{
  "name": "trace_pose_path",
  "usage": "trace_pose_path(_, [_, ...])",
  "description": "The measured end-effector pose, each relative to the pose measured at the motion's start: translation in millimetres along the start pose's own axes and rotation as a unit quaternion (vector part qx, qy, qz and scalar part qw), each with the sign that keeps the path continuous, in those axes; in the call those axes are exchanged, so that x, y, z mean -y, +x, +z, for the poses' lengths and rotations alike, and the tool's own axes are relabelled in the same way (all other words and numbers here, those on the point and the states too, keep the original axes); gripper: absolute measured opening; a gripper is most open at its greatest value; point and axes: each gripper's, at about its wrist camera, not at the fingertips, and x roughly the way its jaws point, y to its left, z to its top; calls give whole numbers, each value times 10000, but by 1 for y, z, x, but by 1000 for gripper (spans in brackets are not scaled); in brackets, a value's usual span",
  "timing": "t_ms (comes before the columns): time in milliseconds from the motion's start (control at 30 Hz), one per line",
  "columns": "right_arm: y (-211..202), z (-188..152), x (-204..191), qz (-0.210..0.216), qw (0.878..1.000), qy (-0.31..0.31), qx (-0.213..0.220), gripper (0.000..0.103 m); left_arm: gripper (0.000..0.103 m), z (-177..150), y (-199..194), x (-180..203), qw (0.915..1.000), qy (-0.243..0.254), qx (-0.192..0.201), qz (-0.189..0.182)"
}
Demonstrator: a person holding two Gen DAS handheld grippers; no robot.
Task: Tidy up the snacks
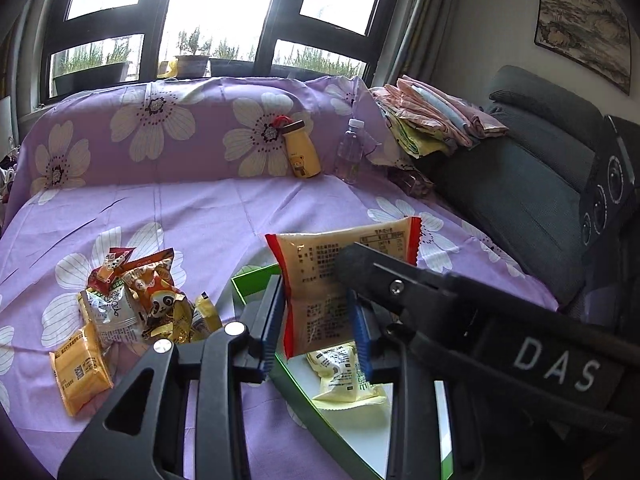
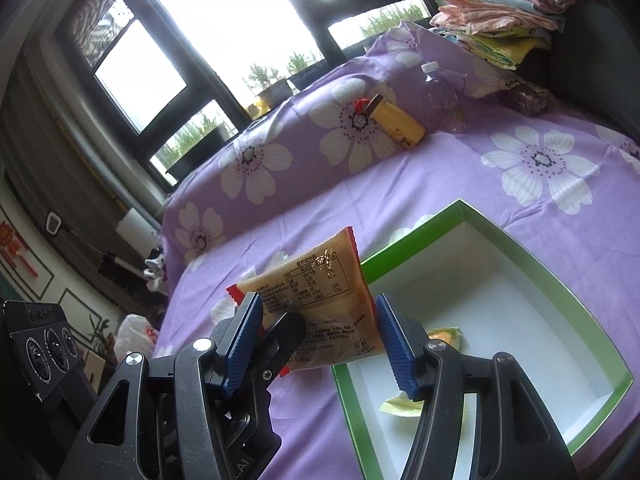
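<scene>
**Finding.** Left to right from the left gripper (image 1: pixel 314 292):
- Loose pile of snacks (image 1: pixel 132 304), well to its left on the sheet. About six packets; overlap prevents a firm count.
- Tan packet (image 1: pixel 312 256), red-edged: one. It is between the pads of this gripper, which is narrow and pinching its lower half.
- Right gripper (image 2: pixel 317 300), reaching in from the right. Its jaws stand wider and appear to clamp the same packet.
- Green box (image 2: pixel 412 242): one, below and right of both grippers. It holds one pale yellow packet (image 1: pixel 340 372).
- Beyond the grippers, two bottles.

**Recommendation.** Only one gripper should keep the packet. The other should let go fully before any pull, or the film may tear. Bring the packet over the box's bare floor, lower it flat, then release.
</scene>
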Motion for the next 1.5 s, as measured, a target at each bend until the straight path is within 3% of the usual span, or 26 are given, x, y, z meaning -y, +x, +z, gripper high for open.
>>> trace_pose_path(1500, [9,9,49,-491,9970,555,-211,62,30,-3,49,22,9973,-204,-585,-404])
